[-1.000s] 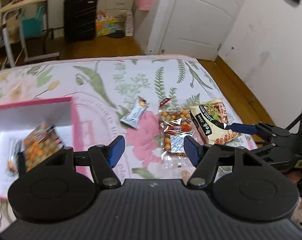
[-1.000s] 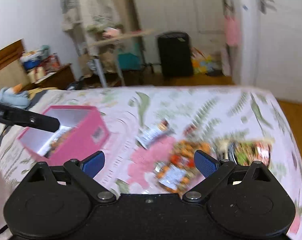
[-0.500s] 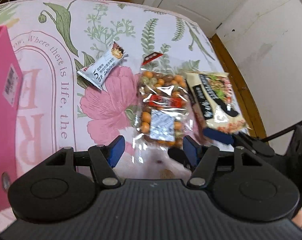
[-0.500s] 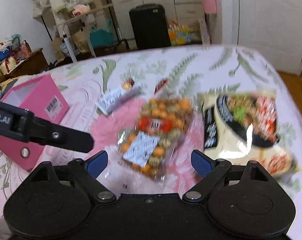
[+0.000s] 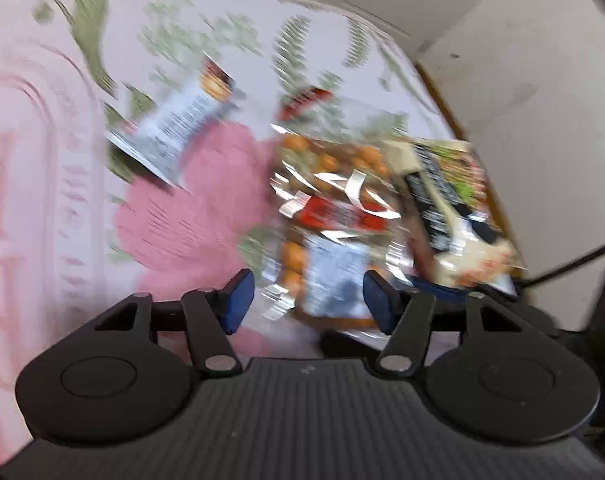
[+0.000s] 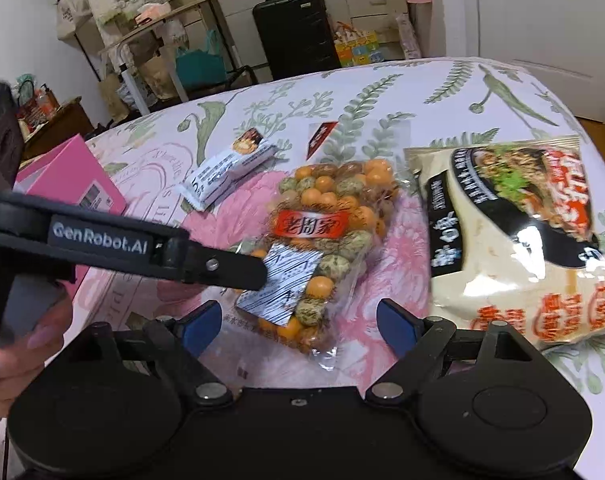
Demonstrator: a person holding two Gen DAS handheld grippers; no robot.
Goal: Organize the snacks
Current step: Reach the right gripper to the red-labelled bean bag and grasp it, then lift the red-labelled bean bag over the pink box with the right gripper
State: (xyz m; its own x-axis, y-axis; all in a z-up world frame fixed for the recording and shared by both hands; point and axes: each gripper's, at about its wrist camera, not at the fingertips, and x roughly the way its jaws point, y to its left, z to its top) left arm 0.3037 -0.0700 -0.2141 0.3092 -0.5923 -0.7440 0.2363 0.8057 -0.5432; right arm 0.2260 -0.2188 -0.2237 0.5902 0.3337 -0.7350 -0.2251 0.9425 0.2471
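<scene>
A clear bag of orange and green coated nuts (image 6: 322, 240) lies on the floral bedspread, also in the blurred left wrist view (image 5: 330, 224). My left gripper (image 5: 304, 300) is open just over its near end. My right gripper (image 6: 298, 322) is open with the bag's near end between its fingers. A beige noodle packet (image 6: 514, 232) lies right of the nuts, also in the left wrist view (image 5: 458, 208). A white snack bar (image 6: 226, 170) and a small red sachet (image 6: 320, 138) lie beyond. The pink box (image 6: 72, 178) stands at the left.
The left gripper's arm (image 6: 134, 244) crosses the right wrist view from the left, held by a hand (image 6: 18, 336). The bed's right edge meets a wooden floor (image 5: 458, 120) and white wall. A black suitcase (image 6: 296, 36) and a rack stand beyond the bed.
Both grippers moved down and closer to the bag of nuts. The left wrist view swung away from the pink box and is now motion-blurred. Both stay open.
</scene>
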